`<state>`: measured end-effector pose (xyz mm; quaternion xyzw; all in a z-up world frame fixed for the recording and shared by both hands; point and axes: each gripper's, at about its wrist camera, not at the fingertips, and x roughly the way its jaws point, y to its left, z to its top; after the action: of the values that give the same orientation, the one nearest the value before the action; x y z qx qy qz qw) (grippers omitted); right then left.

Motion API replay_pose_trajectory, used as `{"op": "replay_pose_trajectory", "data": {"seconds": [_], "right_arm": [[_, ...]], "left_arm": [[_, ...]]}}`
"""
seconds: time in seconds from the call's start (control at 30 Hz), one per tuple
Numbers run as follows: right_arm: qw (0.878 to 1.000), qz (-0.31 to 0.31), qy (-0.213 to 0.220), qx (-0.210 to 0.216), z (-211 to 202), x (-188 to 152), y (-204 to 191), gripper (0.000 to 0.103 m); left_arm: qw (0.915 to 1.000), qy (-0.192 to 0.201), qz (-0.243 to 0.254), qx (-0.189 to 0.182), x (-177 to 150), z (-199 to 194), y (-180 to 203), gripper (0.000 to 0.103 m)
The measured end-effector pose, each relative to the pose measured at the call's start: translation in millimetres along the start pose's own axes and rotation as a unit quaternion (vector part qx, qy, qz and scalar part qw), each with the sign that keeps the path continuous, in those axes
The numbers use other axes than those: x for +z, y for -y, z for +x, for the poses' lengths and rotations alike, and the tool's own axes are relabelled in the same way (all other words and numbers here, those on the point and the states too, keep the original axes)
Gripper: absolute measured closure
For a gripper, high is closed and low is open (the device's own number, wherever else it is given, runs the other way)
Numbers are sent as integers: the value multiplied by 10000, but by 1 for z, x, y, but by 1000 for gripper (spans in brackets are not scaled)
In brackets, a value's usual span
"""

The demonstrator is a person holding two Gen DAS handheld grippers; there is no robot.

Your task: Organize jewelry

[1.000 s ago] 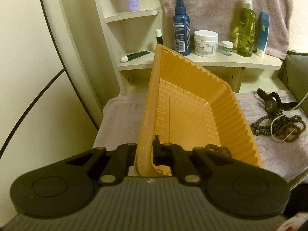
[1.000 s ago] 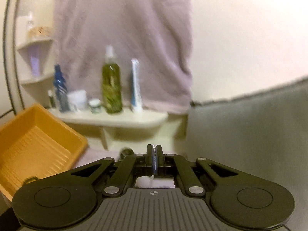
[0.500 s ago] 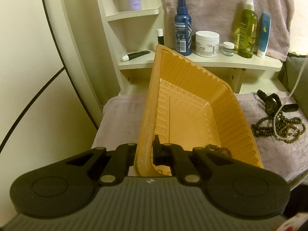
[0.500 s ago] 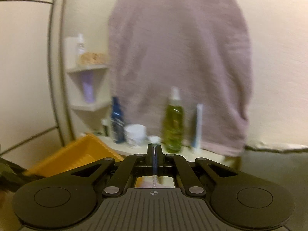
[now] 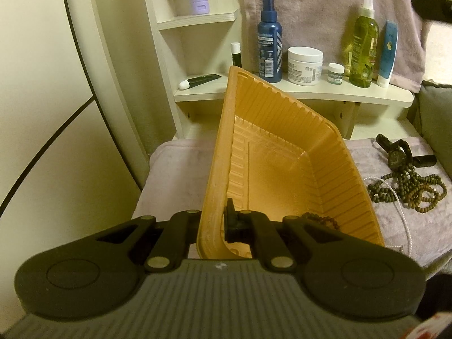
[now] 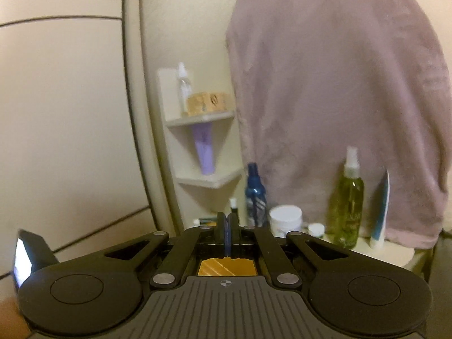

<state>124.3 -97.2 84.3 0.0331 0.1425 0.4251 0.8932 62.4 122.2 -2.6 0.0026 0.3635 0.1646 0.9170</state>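
An orange ribbed tray (image 5: 282, 130) stands tilted on a lilac towel (image 5: 175, 175). My left gripper (image 5: 216, 226) is shut on the tray's near rim. A dark bead bracelet (image 5: 319, 220) lies in the tray's low corner. To the right, on the towel, are a heap of brown bead strands (image 5: 409, 190), a black watch (image 5: 395, 154) and a white pearl string (image 5: 405, 220) stretched toward the front edge. My right gripper (image 6: 227, 231) is shut and raised, facing the shelf, with the tray (image 6: 226, 267) just below it. I cannot tell whether anything is pinched between its pads.
A cream shelf (image 5: 310, 90) behind the tray carries a blue spray bottle (image 5: 269, 39), a white jar (image 5: 305, 66) and a green bottle (image 5: 363, 45). A lilac towel (image 6: 339, 99) hangs above. A corner rack (image 6: 203, 118) stands on the left, and a grey cushion (image 5: 435, 118) on the right.
My right gripper rose and swung left, from facing the grey cushion to facing the corner shelves. The pearl string, a loop among the beads, lifted briefly and now lies stretched. The left gripper and tray kept still.
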Motion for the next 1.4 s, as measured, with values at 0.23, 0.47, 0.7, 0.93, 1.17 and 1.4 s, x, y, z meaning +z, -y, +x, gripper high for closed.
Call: {"op": "replay_pose_trajectory", "data": {"seconds": [0.23, 0.47, 0.7, 0.93, 1.17, 1.4], "right_arm": [[9969, 139, -610, -483, 10, -38, 36, 103], [9829, 460, -1381, -1131, 13, -95, 72, 93], [9684, 870, -1995, -1219, 19, -144, 91, 58], [9609, 938, -2278, -1265, 35, -167, 92, 78], [9623, 734, -2105, -1558, 46, -174, 92, 88], [9678, 557, -1909, -1546, 37, -159, 84, 101]], "left_arm": [[10000, -10, -56, -41, -1, 1, -3, 98], [10000, -11, -82, -45, 0, 3, -5, 98], [10000, -43, -66, -27, 0, 5, -7, 98], [10000, -55, -57, -3, 0, 6, -6, 98], [10000, -70, -57, 15, -1, 7, -6, 98], [10000, -67, -56, 14, -1, 7, -6, 98]]}}
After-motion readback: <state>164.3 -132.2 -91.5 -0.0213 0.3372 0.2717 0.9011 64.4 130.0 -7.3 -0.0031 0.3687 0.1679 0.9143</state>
